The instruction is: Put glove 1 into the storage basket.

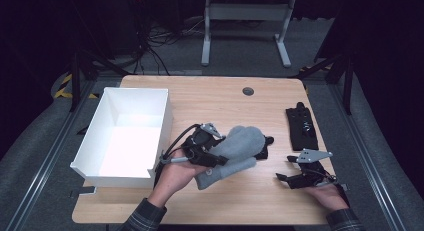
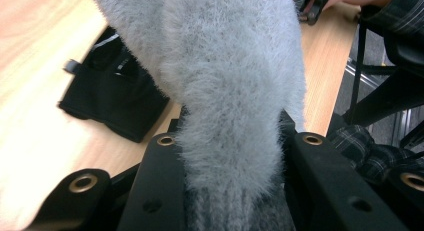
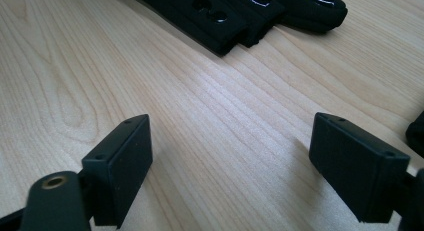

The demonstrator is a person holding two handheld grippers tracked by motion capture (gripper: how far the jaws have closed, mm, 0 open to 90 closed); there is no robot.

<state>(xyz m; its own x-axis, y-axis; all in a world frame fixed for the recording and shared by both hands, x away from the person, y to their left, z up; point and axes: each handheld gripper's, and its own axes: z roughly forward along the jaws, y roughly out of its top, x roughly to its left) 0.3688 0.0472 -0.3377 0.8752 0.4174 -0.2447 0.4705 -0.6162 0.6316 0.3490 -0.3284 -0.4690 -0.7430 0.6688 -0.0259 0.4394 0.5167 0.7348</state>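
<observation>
The white box [image 1: 131,136] stands at the table's left edge; nothing can be seen inside it. Just to its right, the grey mitten [image 1: 235,153] is clamped at its cuff by the left gripper [image 1: 212,156], and the mitten appears lifted off the wooden table [image 1: 215,98]. For a clean deposit, the mitten should be carried well above the box rim before release. The right gripper [image 3: 230,166] is held with jaws apart and nothing between them, low over the table, near the black glove [image 1: 302,126].

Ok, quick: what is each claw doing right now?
Left claw: shut on the grey mitten, lifted off the table.
Right claw: open, holding nothing, low over bare wood.
</observation>
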